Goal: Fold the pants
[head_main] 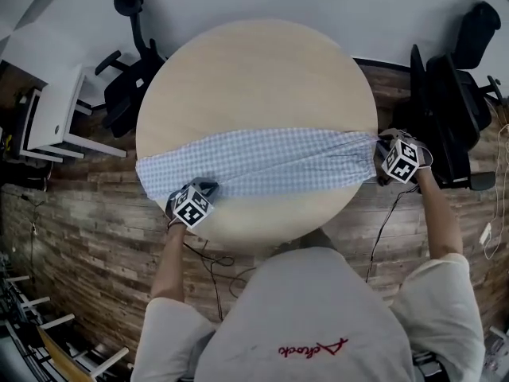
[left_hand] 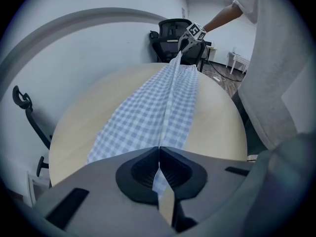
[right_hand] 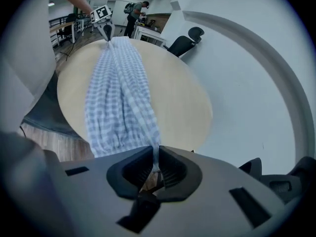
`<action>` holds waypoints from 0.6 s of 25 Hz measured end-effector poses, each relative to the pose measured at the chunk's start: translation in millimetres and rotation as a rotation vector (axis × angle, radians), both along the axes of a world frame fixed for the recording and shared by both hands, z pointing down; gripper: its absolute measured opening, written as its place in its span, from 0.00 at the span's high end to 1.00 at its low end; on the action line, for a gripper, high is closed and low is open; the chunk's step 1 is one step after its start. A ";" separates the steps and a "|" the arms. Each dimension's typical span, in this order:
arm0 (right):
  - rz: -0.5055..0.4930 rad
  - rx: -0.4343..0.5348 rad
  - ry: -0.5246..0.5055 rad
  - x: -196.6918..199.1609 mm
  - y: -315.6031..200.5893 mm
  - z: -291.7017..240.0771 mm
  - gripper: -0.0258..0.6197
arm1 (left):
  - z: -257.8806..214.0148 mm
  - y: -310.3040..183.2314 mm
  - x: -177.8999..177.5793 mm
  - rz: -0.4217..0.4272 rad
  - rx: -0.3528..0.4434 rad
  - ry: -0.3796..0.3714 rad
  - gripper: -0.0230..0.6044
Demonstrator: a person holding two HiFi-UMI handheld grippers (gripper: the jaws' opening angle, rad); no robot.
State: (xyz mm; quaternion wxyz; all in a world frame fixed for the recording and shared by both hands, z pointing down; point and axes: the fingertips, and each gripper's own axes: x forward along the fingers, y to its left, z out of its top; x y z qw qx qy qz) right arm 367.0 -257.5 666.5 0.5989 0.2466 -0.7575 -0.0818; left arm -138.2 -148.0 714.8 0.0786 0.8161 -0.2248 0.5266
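The blue-and-white checked pants [head_main: 262, 161] lie stretched in a long band across the round wooden table [head_main: 254, 70], from its left rim to its right rim. My left gripper [head_main: 200, 191] is shut on the pants' left end [left_hand: 160, 132], with cloth pinched between its pads. At the table's right rim my right gripper [head_main: 387, 151] is shut on the other end [right_hand: 123, 98], the fabric running up between its jaws. In each gripper view the pants run taut to the opposite gripper, which shows far off: the right [left_hand: 190, 37], the left [right_hand: 105, 31].
Black office chairs stand beyond the table at the upper left [head_main: 131, 70] and right [head_main: 453, 94]. A white desk [head_main: 48, 102] sits at the far left. Cables trail over the wood-plank floor [head_main: 95, 229] below the table's near rim.
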 end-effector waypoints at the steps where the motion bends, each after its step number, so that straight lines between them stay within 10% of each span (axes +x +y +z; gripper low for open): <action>1: -0.009 0.002 0.014 1.8 10.5 4.4 0.87 | 2.0 3.4 0.0 0.004 -0.001 -0.005 0.91; 15: -0.103 -0.019 0.105 7.9 94.5 50.8 0.87 | 20.0 44.9 -15.2 -0.013 -0.037 -0.050 0.91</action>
